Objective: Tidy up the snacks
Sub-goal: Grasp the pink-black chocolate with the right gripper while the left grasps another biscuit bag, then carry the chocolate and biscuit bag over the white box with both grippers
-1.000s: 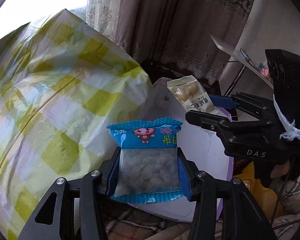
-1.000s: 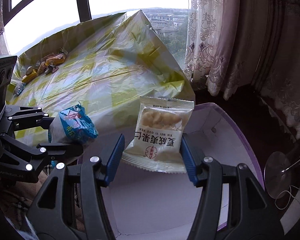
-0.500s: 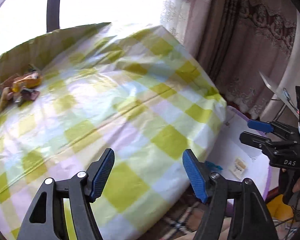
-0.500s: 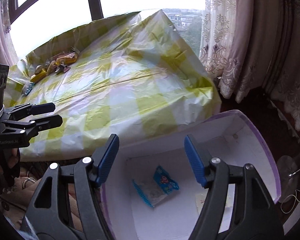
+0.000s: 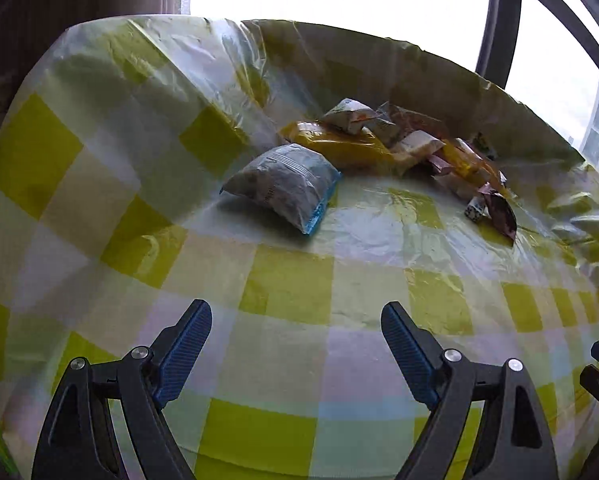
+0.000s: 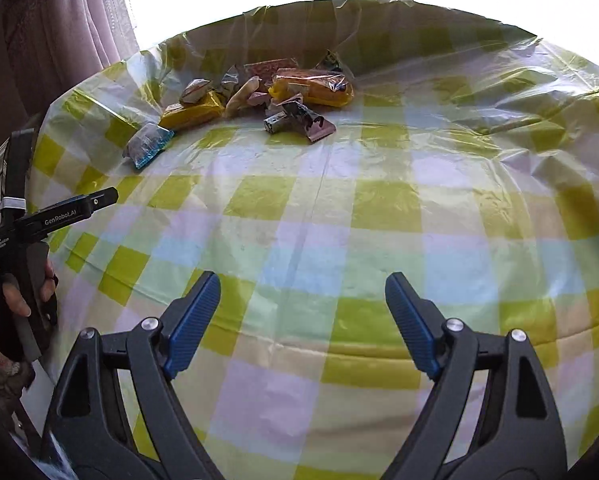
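Observation:
A pile of snack packets (image 5: 411, 148) lies at the far side of a round table with a yellow checked plastic cloth (image 5: 291, 292). A blue-edged clear packet (image 5: 283, 186) lies nearest, left of the pile, with a yellow packet (image 5: 339, 146) behind it. My left gripper (image 5: 295, 344) is open and empty, over the cloth short of the packets. In the right wrist view the pile (image 6: 267, 96) and the blue-edged packet (image 6: 149, 144) lie far back. My right gripper (image 6: 301, 320) is open and empty over the near cloth. The left gripper (image 6: 75, 210) shows at its left.
A bright window with a dark frame (image 5: 495, 16) stands behind the table. Curtains (image 6: 67, 28) hang at the left. The cloth is wrinkled and bunched up along the far edge (image 6: 499, 120). The table's rim drops off at the near side.
A second ago each gripper held a snack packet over a white box. Both packets were dropped into the box. Both grippers have since swung back over the table, open and empty.

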